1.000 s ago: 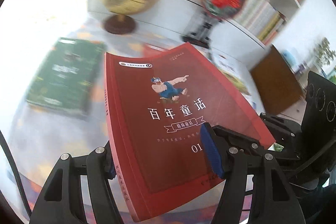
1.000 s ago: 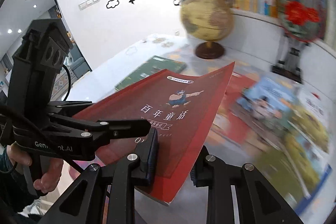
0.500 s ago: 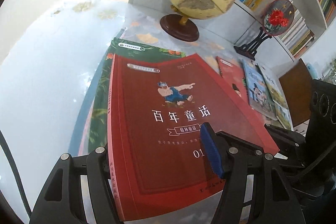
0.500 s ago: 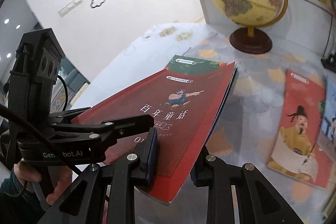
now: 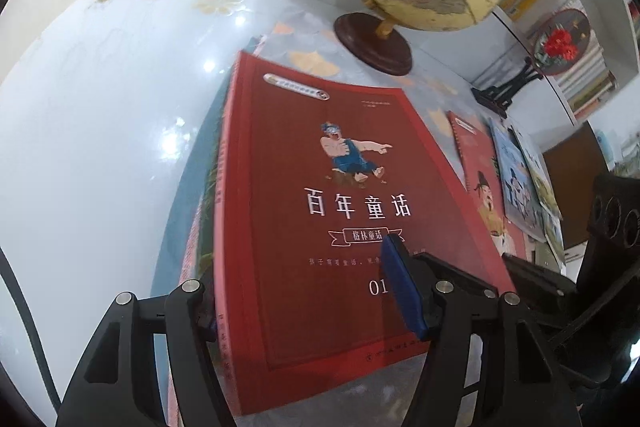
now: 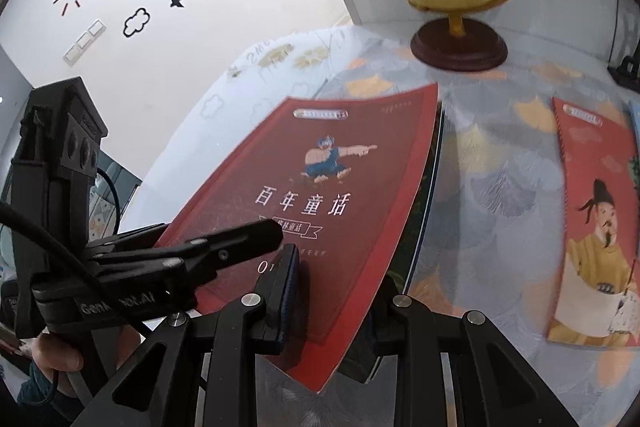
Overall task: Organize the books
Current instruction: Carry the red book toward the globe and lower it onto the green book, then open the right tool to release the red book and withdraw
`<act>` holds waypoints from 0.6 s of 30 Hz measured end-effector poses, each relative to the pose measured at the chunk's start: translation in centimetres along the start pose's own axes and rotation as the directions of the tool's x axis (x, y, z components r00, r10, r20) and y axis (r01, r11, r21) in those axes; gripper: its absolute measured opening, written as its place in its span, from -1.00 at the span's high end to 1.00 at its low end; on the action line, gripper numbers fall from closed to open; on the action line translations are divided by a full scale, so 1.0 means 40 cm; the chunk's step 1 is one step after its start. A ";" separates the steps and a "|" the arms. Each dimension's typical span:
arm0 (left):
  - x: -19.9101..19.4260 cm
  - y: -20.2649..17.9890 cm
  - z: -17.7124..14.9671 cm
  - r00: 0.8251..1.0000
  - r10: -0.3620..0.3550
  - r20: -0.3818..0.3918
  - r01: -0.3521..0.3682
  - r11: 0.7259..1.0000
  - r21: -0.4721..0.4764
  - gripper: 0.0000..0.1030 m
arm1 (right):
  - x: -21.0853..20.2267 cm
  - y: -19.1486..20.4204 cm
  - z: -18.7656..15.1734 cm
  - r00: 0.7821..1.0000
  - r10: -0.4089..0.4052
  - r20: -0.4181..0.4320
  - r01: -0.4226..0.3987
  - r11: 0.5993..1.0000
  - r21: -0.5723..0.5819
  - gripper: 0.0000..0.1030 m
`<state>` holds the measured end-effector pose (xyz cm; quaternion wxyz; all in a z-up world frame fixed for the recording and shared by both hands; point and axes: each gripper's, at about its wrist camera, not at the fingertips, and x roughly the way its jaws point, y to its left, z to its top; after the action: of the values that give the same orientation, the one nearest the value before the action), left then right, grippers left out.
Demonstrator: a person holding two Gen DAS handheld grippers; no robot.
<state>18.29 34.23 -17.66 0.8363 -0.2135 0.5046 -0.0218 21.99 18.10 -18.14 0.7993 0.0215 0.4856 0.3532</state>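
Both grippers, left and right, pinch the red book between their jaws, lowering it onto a green book; releasing likely comes next.

Your red book, cover up with a pointing cartoon figure, sits tilted between both jaw pairs, above a green-covered book.
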 end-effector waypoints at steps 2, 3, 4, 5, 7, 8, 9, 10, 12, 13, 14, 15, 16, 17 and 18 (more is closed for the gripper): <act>0.001 0.022 -0.011 1.000 0.019 -0.014 -0.019 1.000 -0.022 -0.21 | 0.013 -0.001 -0.005 1.000 -0.004 -0.016 0.004 1.000 0.007 0.49; -0.003 0.033 -0.014 1.000 0.022 -0.016 -0.022 0.999 -0.037 -0.21 | 0.020 0.000 -0.008 1.000 -0.011 -0.026 0.011 1.000 0.009 0.49; -0.010 0.049 -0.019 1.000 0.027 -0.012 -0.028 0.998 -0.060 -0.21 | 0.027 0.001 -0.010 0.999 -0.019 -0.037 0.019 1.000 0.012 0.49; -0.017 0.061 -0.023 1.000 0.030 -0.004 -0.030 0.997 -0.078 -0.21 | 0.034 0.001 -0.012 0.999 -0.021 -0.045 0.022 1.000 0.016 0.49; -0.036 0.089 -0.029 1.000 0.022 0.019 -0.019 0.993 -0.118 -0.21 | 0.047 0.003 -0.020 0.998 -0.023 -0.063 0.024 1.000 0.020 0.49; -0.043 0.099 -0.033 1.000 0.010 0.025 -0.007 0.991 -0.132 -0.21 | 0.051 0.002 -0.022 0.998 -0.014 -0.064 0.016 1.000 0.024 0.48; -0.046 0.103 -0.034 1.000 0.005 0.025 -0.002 0.990 -0.138 -0.21 | 0.055 0.004 -0.025 0.998 -0.004 -0.066 0.006 1.000 0.027 0.48; -0.046 0.105 -0.037 1.000 0.007 0.022 -0.004 0.990 -0.139 -0.21 | 0.057 0.007 -0.026 0.998 0.001 -0.065 0.001 1.000 0.027 0.48; -0.047 0.103 -0.044 0.999 0.030 0.020 -0.027 0.991 -0.130 -0.21 | 0.063 0.017 -0.024 0.998 -0.002 -0.064 0.003 1.000 0.022 0.47; -0.048 0.101 -0.046 0.999 0.036 0.021 -0.033 0.991 -0.128 -0.21 | 0.064 0.022 -0.024 0.998 -0.010 -0.061 0.011 1.000 0.018 0.46; -0.052 0.100 -0.051 0.999 0.039 0.022 -0.036 0.991 -0.131 -0.21 | 0.065 0.023 -0.022 0.998 -0.012 -0.059 0.013 1.000 0.018 0.43; -0.054 0.098 -0.052 0.999 0.039 0.023 -0.036 0.990 -0.134 -0.21 | 0.067 0.022 -0.023 0.998 -0.013 -0.058 0.014 1.000 0.018 0.42; -0.058 0.095 -0.056 0.999 0.035 0.026 -0.031 0.990 -0.136 -0.21 | 0.069 0.019 -0.025 0.998 -0.011 -0.061 0.012 1.000 0.020 0.42; -0.067 0.091 -0.062 0.999 0.028 0.029 -0.024 0.990 -0.137 -0.21 | 0.067 0.015 -0.027 0.998 -0.009 -0.063 0.010 1.000 0.022 0.40; -0.072 0.083 -0.067 0.999 0.030 0.031 -0.025 0.991 -0.135 -0.21 | 0.064 0.011 -0.028 0.998 -0.008 -0.067 0.010 1.000 0.026 0.36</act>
<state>14.01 37.09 -17.58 0.8284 -0.2628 0.4939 0.0274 21.59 19.57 -20.49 0.7840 0.0181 0.5168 0.3435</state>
